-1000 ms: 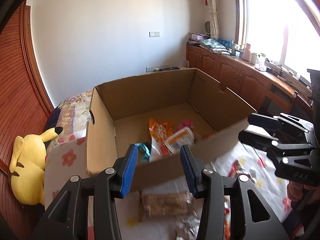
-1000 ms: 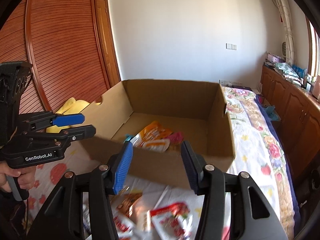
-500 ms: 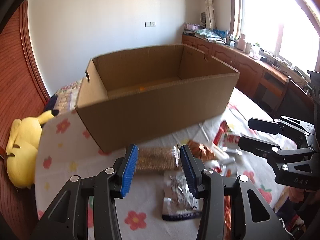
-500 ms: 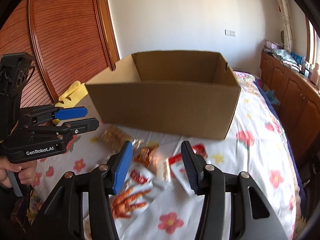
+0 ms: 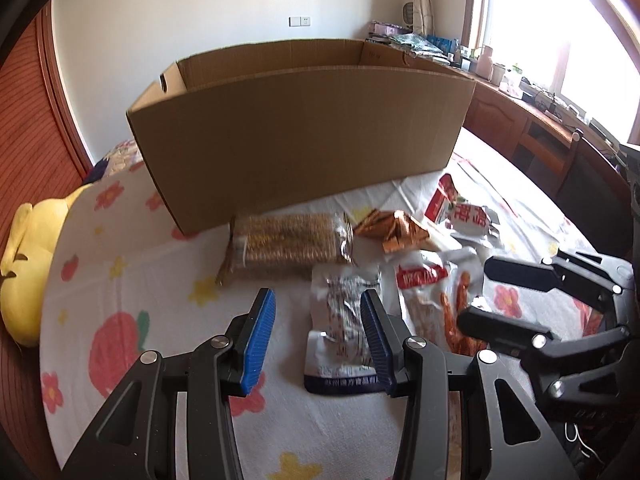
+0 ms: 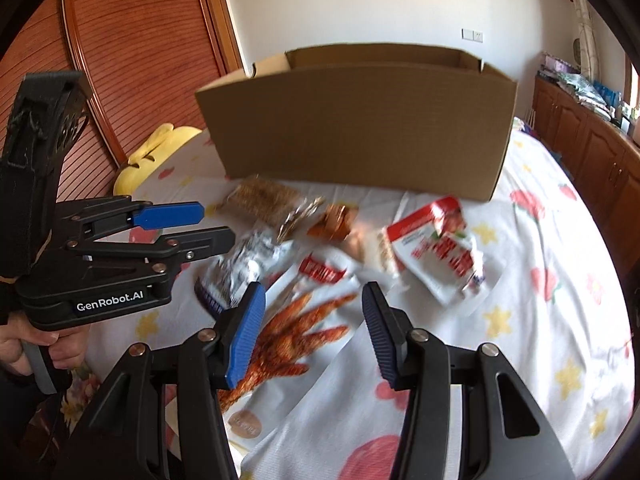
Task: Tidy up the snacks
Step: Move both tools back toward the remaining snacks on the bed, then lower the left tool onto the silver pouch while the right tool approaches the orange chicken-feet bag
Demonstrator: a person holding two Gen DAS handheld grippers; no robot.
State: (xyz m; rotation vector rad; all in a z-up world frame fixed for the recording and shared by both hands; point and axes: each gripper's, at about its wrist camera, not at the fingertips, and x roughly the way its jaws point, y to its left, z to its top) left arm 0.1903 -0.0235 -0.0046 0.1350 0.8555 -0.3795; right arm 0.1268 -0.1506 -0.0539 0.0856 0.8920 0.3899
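A brown cardboard box [image 5: 304, 136] stands on the flowered bedsheet [image 5: 132, 320]; it also shows in the right wrist view [image 6: 360, 128]. Several snack packs lie in front of it: a biscuit pack [image 5: 288, 240], a silver pouch [image 5: 344, 328], an orange pack [image 5: 396, 228], a white-and-red pack [image 6: 440, 248] and a chicken-feet pack [image 6: 296, 336]. My left gripper [image 5: 318, 320] is open and empty, low over the silver pouch. My right gripper [image 6: 314, 312] is open and empty, over the chicken-feet pack.
A yellow plush toy [image 5: 20, 264] lies at the bed's left edge. Wooden sliding doors [image 6: 140, 60] stand on the left. Wooden cabinets [image 5: 520, 128] with clutter run under the window on the right.
Both grippers have dropped from above the box opening down toward the snack packs on the sheet. The box inside is out of sight now. Both stayed open.
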